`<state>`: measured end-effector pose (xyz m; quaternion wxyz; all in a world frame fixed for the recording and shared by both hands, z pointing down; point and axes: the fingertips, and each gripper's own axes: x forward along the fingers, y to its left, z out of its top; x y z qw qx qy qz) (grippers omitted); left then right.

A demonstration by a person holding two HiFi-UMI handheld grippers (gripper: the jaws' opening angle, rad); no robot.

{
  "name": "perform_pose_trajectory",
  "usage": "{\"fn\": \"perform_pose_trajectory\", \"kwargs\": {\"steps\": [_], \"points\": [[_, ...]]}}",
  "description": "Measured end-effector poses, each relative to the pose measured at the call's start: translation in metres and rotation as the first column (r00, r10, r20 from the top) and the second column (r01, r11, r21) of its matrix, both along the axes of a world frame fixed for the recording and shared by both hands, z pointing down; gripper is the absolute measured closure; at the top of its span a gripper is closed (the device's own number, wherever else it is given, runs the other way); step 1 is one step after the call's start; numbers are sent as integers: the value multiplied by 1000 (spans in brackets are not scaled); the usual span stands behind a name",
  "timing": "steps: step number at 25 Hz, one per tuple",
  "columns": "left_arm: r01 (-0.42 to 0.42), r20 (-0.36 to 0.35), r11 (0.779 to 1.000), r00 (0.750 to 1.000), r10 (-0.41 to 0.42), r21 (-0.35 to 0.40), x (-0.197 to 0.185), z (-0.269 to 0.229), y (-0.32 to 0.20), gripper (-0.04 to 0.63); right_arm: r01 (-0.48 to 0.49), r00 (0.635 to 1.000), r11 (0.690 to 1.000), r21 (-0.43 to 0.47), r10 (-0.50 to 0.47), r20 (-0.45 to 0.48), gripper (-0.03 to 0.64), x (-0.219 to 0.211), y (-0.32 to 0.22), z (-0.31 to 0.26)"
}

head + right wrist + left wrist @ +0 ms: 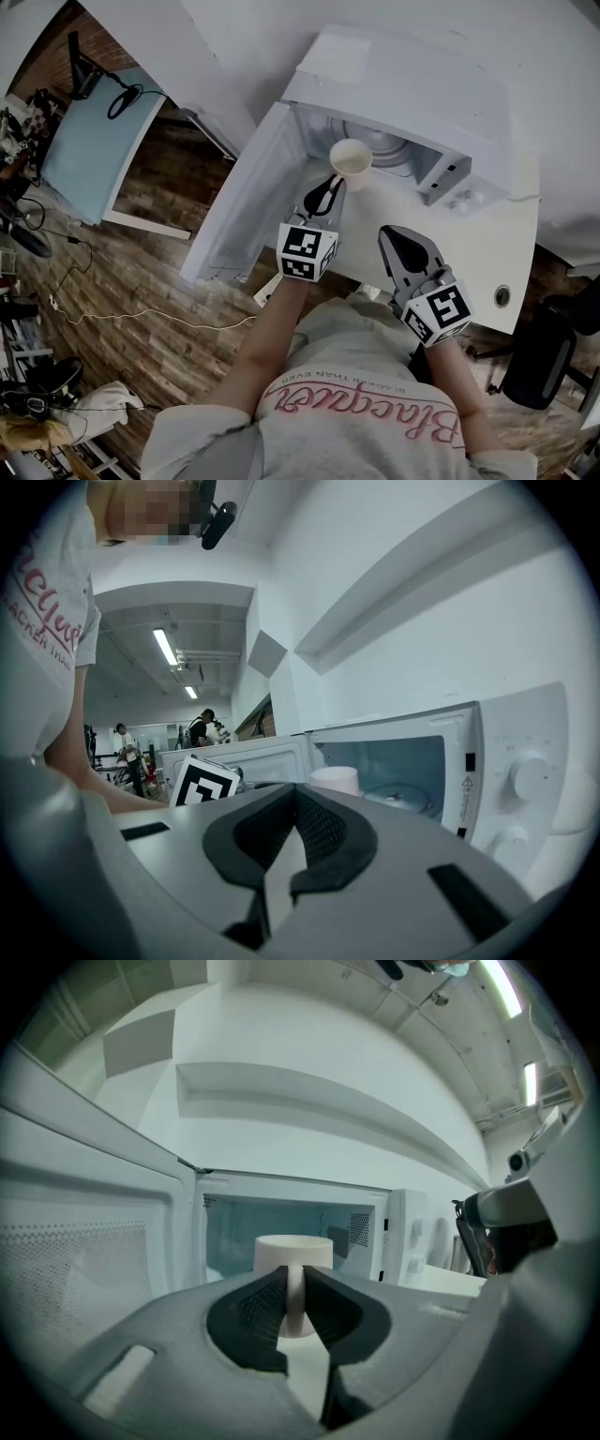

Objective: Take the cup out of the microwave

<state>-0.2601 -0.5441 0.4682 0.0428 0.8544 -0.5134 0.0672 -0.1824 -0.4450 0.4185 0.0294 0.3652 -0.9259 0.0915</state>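
From the head view, the white microwave [412, 94] sits in the upper middle of the frame on a white desk [487, 253], its door [248, 202] swung out toward the lower left over the wooden floor [141, 291]. The cup [351, 157] hangs right at the mouth of the cavity, in front of the turntable [380, 145], and the left tongs [331, 185] reach up to it from below. The right tongs [390, 232] sit lower and to the right, well apart from the cup, over the desk. In the left gripper view, the left tongs [294, 1281] are closed narrowly on the cup's handle [295, 1302], one pad on each side, with the cup body [293, 1249] upright just beyond the tips and the open cavity [281, 1222] behind it. In the right gripper view, the right tongs [295, 794] have their tips pressed together with nothing between them. The cup [335, 780] shows past them at the left edge of the cavity opening [403, 771], and the left tongs' marker cube [202, 786] is at the middle left
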Motion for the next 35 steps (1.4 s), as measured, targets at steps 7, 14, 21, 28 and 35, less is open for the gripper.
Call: {"fn": "perform_pose_trajectory", "kwargs": {"steps": [7,14,21,28,35], "points": [[-39,-2,999,999,39,26,-6,-18,36,545,-35,999,999,27,34,16,606,-13,35,-10],[-77,6,996,997,77,42,-16,-31,68,545,-91,995,995,43,90,31,606,-22,63,-18],[-111,3,992,994,111,55,-30,-48,98,545,-160,986,986,53,158,45,606,-30,86,-27],[-145,-5,988,989,146,59,-37,-64,118,545,-232,972,971,59,230,45,606,-25,98,-39],[-174,-13,982,984,175,79,-38,-78,134,545,-255,967,965,63,256,-10,606,-17,105,-46]]}}
